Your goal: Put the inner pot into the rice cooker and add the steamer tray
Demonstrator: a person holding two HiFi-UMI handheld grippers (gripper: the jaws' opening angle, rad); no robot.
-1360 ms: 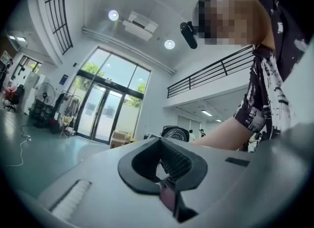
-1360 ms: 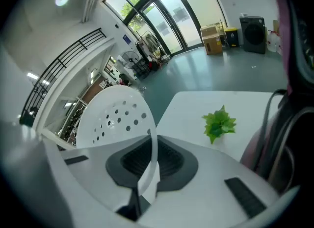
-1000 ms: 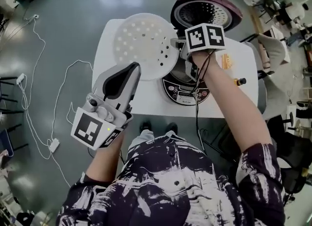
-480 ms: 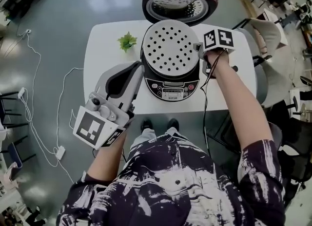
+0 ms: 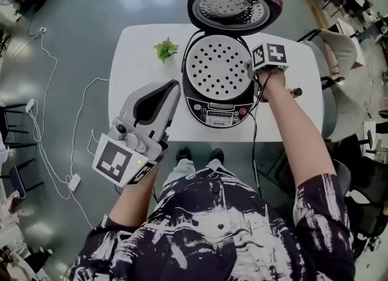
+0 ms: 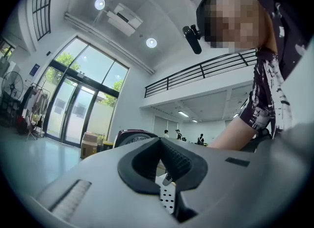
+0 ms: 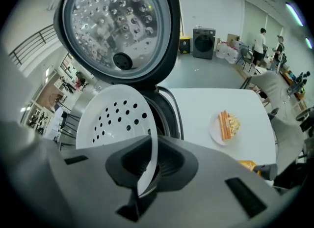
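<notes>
The rice cooker stands on the white table with its lid swung up. The white perforated steamer tray lies in the cooker's mouth, and the inner pot under it is hidden. My right gripper points steeply down at the cooker's right side, shut on the tray's rim. In the right gripper view the thin rim runs between the pads of the right gripper, with the tray beyond. My left gripper hovers by the table's front left, shut and holding nothing.
A small green plant sits on the table left of the cooker. A plate with food lies to the cooker's right. A chair stands beyond the table's right end, and cables trail over the floor at left.
The right gripper carried the tray from above the table's left part over to the cooker and lowered it into the opening. The left gripper stayed about where it was.
</notes>
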